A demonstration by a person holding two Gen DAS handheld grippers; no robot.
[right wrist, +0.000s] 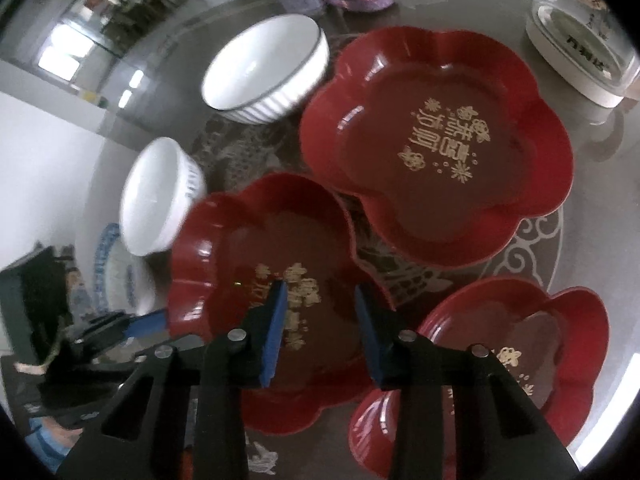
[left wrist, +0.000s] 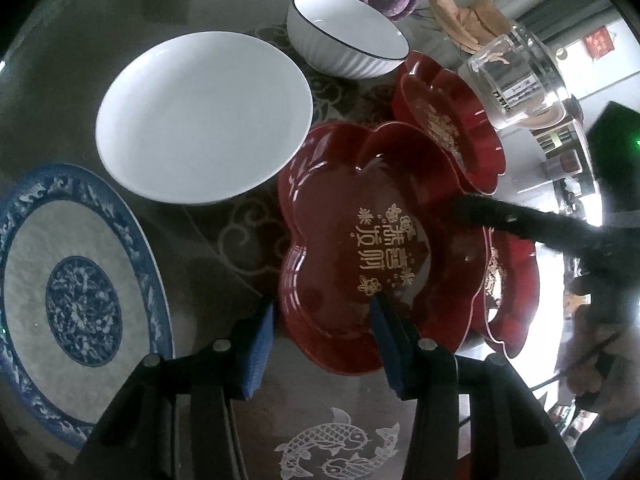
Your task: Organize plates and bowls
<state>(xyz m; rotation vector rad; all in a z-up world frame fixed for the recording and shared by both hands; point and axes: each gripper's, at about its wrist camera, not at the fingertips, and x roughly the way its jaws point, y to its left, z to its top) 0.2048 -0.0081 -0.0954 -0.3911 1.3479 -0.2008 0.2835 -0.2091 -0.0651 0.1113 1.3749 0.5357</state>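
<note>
The red flower-shaped plate (left wrist: 372,248) sits near the middle of the table (left wrist: 240,240), and I have a gripper at each side of it. My left gripper (left wrist: 322,320) straddles the near-left rim: one blue pad (left wrist: 260,340) is outside the edge, and the other is over the plate's inner floor. The jaws are about half spread, with a clear gap showing between the pads. I cannot tell whether either pad actually presses on the rim.

My right gripper (right wrist: 322,312) comes in from the opposite side, also at roughly half spread. One pad is over the gold lettering and the other is by the rim. Here too I cannot tell whether the pads are pressing or only close.

There is little room around this plate. The wide white bowl (left wrist: 204,116) sits just beside its far-left lobe, and from the right wrist view the red rim overlaps the bowl's edge. A second red plate (right wrist: 436,148) lies beyond it, with a strip of patterned table showing between the two rims. A third red plate (right wrist: 560,320) sits close to the near-right lobe, and I cannot tell whether those two edges touch.

Farther out, the ribbed white bowl (left wrist: 348,36) stands behind the wide bowl. The blue-and-white plate (left wrist: 76,292) lies near the table's edge, to the left of my left gripper. A glass jar (left wrist: 516,76) stands past the second red plate. The barest stretch of table is on the near side, under my left gripper, where the fish motif shows.
</note>
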